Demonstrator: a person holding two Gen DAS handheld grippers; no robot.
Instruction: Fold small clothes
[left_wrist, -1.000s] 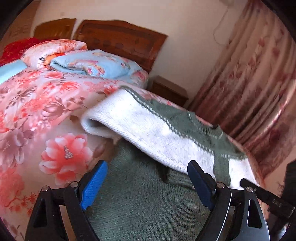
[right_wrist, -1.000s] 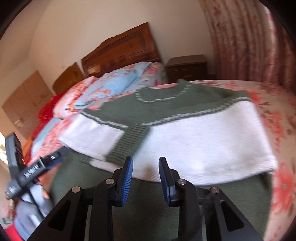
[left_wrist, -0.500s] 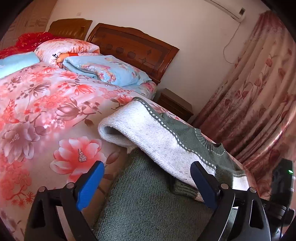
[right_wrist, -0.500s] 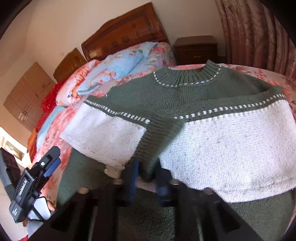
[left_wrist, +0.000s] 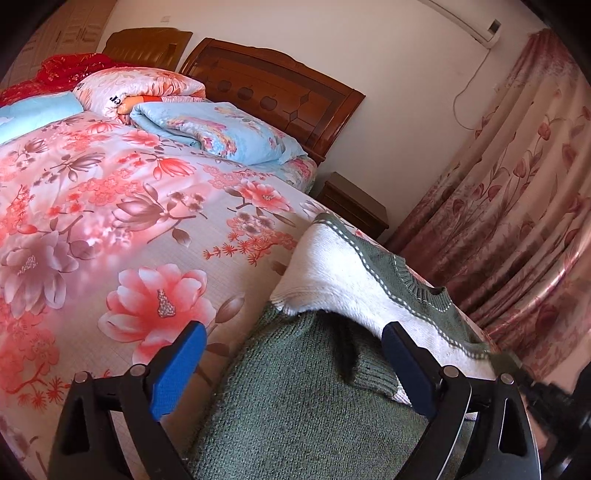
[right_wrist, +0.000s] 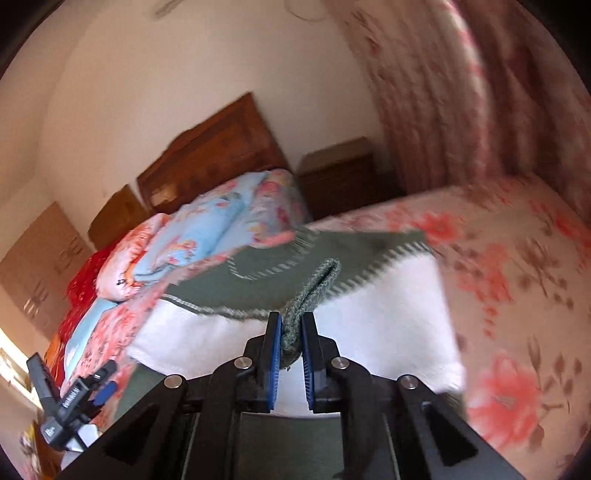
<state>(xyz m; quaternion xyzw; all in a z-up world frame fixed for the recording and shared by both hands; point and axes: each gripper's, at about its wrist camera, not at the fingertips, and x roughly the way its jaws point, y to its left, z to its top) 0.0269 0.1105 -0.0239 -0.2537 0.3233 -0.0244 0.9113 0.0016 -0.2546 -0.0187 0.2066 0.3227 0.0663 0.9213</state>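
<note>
Pinching only the ribbed green cuff of the sweater's sleeve, the right hand-held gripper has its blue pads shut on a thin roll of knit. That narrow bite is the main risk: the cuff could slide out if the sleeve is pulled hard, or the pull could drag the whole body of the sweater askew instead of laying the sleeve across it. The right wrist view is smeared with motion blur, so a fast swing could also leave the sleeve crooked.

The left hand-held gripper hangs over the lower green part of the sweater with its jaws wide apart, holding nothing. With nothing pinning the garment, I judge the folded white-and-green upper half free to shift or unfold.

The sweater lies near the edge of a bed covered in a pink floral bedspread, a soft surface that gives little grip. Folded blue and pink quilts sit by the carved wooden headboard. A dark nightstand stands beside the bed, next to floral pink curtains.
</note>
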